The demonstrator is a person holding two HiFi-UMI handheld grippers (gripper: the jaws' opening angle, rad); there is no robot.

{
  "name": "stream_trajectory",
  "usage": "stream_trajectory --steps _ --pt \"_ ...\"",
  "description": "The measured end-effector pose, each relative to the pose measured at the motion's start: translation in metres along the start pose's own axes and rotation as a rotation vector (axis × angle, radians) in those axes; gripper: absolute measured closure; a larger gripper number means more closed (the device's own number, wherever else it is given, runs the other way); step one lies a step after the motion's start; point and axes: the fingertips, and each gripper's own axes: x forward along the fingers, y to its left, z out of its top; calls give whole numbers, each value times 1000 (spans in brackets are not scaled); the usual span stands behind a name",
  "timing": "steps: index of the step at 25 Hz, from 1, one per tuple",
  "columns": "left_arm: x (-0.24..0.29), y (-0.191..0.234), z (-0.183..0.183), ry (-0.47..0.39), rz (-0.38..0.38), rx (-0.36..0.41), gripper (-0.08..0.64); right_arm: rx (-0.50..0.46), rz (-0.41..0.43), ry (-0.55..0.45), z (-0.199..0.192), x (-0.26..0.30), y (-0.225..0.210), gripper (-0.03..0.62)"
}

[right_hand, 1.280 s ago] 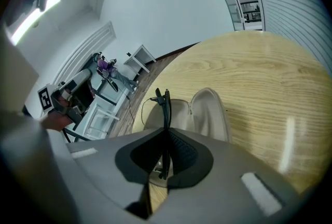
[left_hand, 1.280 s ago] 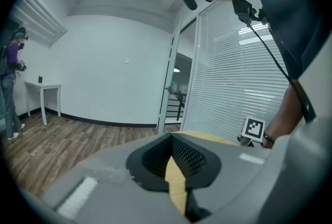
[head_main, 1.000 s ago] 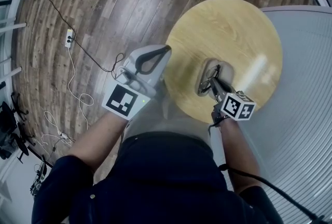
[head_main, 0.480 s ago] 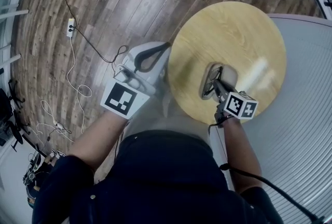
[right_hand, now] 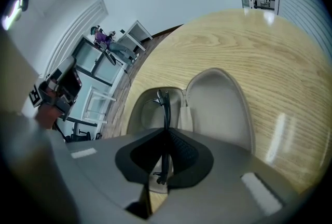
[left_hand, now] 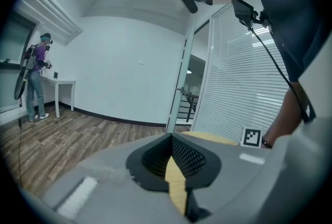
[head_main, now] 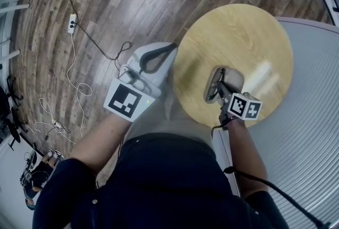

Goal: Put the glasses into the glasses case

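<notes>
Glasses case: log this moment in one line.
right gripper: shut on glasses | glasses: black, held at open glasses case | case: on round wooden table | left gripper: shut, empty, beside table

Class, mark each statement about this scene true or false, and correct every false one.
1. The case on the table lies open. True.
2. The right claw is shut on the glasses, above the case. True.
3. The left claw grips the case. False: it is shut on nothing and is well away from the case, by the table's edge.
4. The table is square. False: it is round, with a wooden top.
</notes>
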Motion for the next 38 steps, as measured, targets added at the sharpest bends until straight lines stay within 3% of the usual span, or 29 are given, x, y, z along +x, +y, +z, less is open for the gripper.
stream_trajectory --steps 13,21,38 --pt "-18 8 4 2 23 9 555 48 23 -25 2 3 6 554" --pt "-29 -10 11 -10 5 38 555 39 72 -69 -2 -10 17 418" --pt "-50 -57 50 -57 -63 146 555 -25 94 -242 2 -49 24 353"
